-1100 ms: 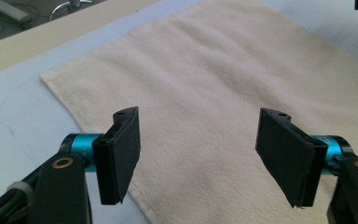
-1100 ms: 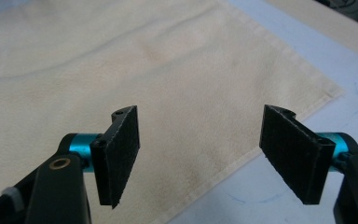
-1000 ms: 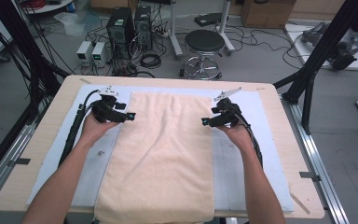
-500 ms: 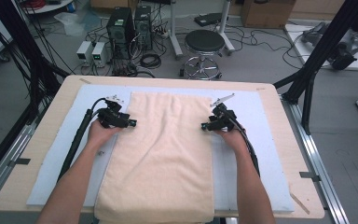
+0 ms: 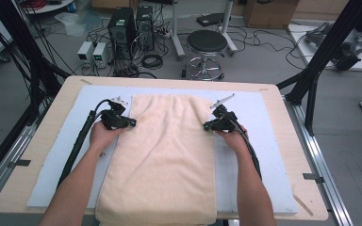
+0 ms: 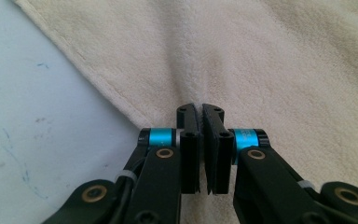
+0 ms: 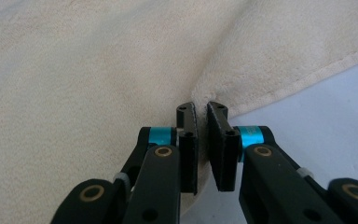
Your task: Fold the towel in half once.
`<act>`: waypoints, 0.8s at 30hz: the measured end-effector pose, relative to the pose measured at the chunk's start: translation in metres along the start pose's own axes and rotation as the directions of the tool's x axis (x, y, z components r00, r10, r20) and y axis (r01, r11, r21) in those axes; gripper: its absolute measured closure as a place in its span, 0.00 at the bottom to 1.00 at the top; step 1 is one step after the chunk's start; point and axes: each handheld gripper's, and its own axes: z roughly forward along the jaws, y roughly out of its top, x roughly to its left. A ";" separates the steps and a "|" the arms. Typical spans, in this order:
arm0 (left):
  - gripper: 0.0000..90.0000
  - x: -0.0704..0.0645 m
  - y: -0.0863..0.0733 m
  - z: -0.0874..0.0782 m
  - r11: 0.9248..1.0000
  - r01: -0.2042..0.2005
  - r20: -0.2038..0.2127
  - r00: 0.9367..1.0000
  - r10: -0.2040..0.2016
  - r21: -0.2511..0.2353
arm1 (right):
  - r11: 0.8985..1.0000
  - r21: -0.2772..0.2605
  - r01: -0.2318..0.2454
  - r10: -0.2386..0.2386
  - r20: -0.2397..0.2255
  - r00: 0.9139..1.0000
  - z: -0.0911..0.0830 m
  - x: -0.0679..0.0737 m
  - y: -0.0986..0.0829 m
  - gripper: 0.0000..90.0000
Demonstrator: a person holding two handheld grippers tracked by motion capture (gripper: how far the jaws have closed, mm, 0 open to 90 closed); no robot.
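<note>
While clamped on opposite towel point(image 5: 162, 155) edges, both tools: left tool point(image 5: 131, 123), right tool point(image 5: 207, 126).

Towel point(image 5: 162, 155): plain cream/pale beige, no pattern, fine terry texture, stitched hem in the same cream along the edges. Mat point(image 5: 56, 165) under it, centre of frame: pale light blue, with faint blue pen-like marks and grey smudges in the left gripper view. Table point(image 5: 37, 136): light wood tone, small dark tape tabs on its left and right edges. Left gripper point(image 5: 133, 123): black, with cyan-blue rings and brass-coloured screws near the jaws. Right gripper point(image 5: 206, 126): same black, cyan rings, brass screws. Cables trailing from both: black. Stool point(image 5: 207, 42), upper centre: black seat, chrome base. Floor: grey, strewn with black cables. Frame posts, left and upper right: black.
</note>
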 end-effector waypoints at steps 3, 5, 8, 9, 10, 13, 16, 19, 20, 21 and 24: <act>0.95 0.000 0.002 -0.008 1.000 -0.007 0.007 1.000 0.007 -0.021 | 1.000 -0.013 0.000 0.000 -0.012 1.000 -0.004 0.002 0.002 0.93; 0.95 0.000 0.005 -0.018 0.999 -0.012 0.007 1.000 0.013 -0.043 | 1.000 -0.031 -0.001 0.000 -0.012 1.000 -0.010 0.003 0.003 0.94; 0.95 0.000 0.009 -0.036 0.995 -0.010 0.013 1.000 0.011 -0.097 | 0.996 -0.091 -0.002 0.000 -0.024 1.000 -0.027 0.003 0.007 0.94; 0.95 0.001 0.010 -0.042 0.994 -0.014 0.008 1.000 0.015 -0.111 | 0.994 -0.108 0.002 -0.005 -0.025 1.000 -0.030 0.003 0.008 0.94; 0.95 0.002 0.010 -0.048 0.992 -0.013 0.011 1.000 0.015 -0.127 | 0.991 -0.134 0.005 -0.009 -0.027 1.000 -0.037 0.003 0.009 0.94; 0.95 0.003 0.014 -0.065 0.979 0.027 0.035 0.999 -0.020 -0.201 | 0.980 -0.199 0.012 -0.020 -0.038 0.999 -0.059 0.004 0.018 0.94; 0.95 -0.001 0.017 -0.078 0.976 0.002 0.021 1.000 0.003 -0.218 | 0.974 -0.227 0.031 -0.042 -0.044 0.998 -0.074 0.010 0.028 0.94; 0.95 -0.006 0.015 -0.092 0.973 -0.029 0.022 0.999 0.035 -0.227 | 0.966 -0.248 0.075 -0.091 -0.052 0.995 -0.086 0.019 0.033 0.94; 0.95 -0.007 0.014 -0.096 0.971 -0.032 0.028 0.999 0.040 -0.236 | 0.966 -0.243 0.081 -0.098 -0.056 0.994 -0.089 0.023 0.033 0.94; 0.95 -0.011 0.011 -0.103 0.968 -0.044 0.024 0.998 0.051 -0.246 | 0.965 -0.246 0.093 -0.110 -0.056 0.992 -0.091 0.025 0.032 0.94; 0.95 -0.021 0.001 -0.119 0.957 -0.067 0.034 0.996 0.079 -0.282 | 0.956 -0.265 0.129 -0.151 -0.065 0.986 -0.103 0.038 0.026 0.94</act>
